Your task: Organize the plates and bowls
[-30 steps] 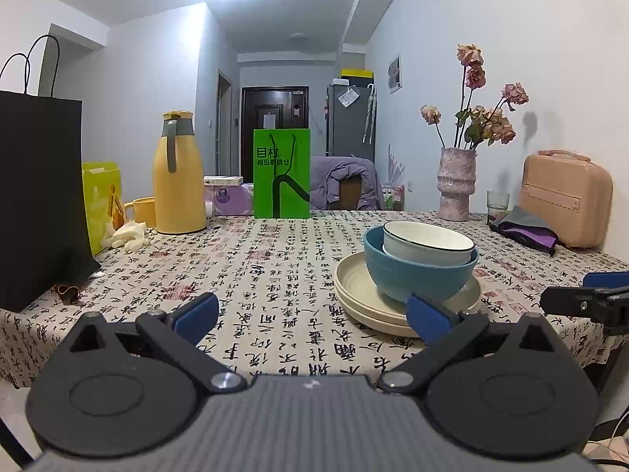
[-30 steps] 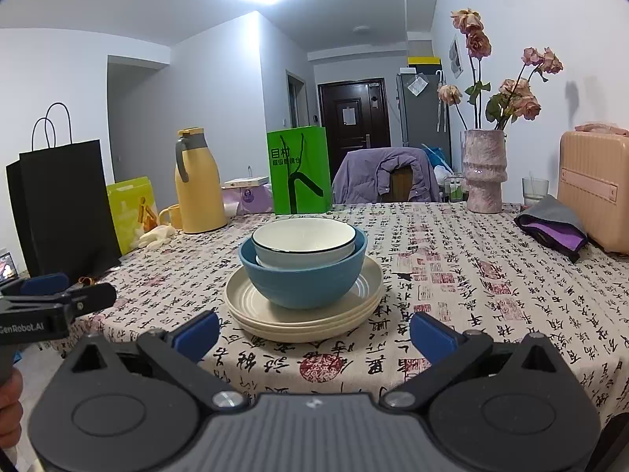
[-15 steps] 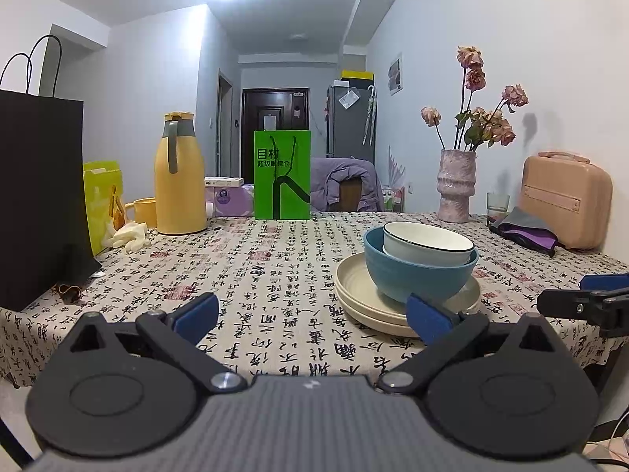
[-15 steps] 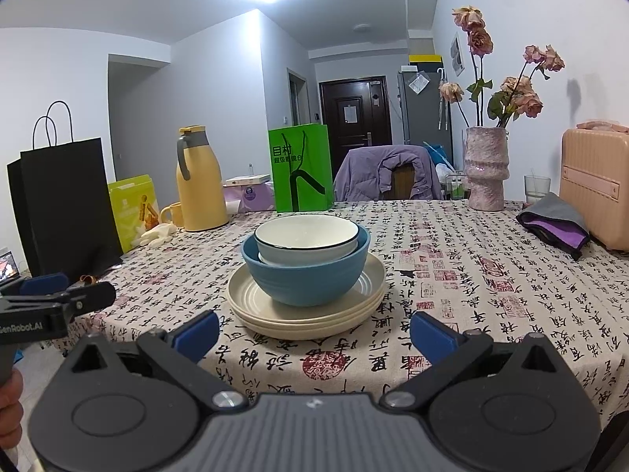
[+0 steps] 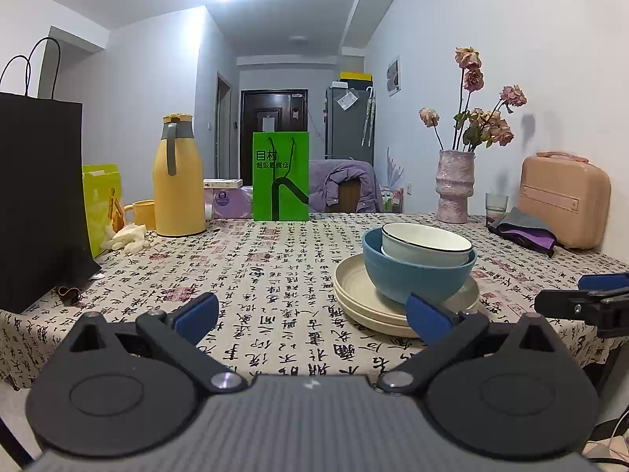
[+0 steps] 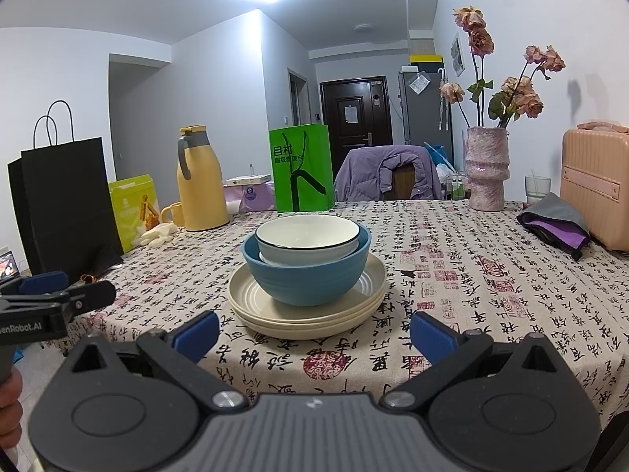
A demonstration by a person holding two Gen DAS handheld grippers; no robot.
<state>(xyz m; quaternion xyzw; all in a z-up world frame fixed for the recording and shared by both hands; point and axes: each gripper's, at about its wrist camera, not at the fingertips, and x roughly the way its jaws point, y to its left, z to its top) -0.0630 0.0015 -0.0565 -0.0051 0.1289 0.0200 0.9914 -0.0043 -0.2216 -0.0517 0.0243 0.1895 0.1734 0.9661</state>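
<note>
Plates [image 6: 306,316] sit stacked on the patterned tablecloth [image 6: 471,283], widest at the bottom so the pile stays steady; the blue bowl [image 6: 306,275] rests on them with the white bowl [image 6: 308,238] nested inside. The right gripper [image 6: 314,334] faces the stack squarely from the table's near edge, its jaws wide apart and empty. The left gripper [image 5: 310,316], likewise spread, has the stack ahead toward its right finger, not touching.

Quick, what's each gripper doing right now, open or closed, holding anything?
Left gripper: open, holding nothing.
Right gripper: open, holding nothing.
</note>
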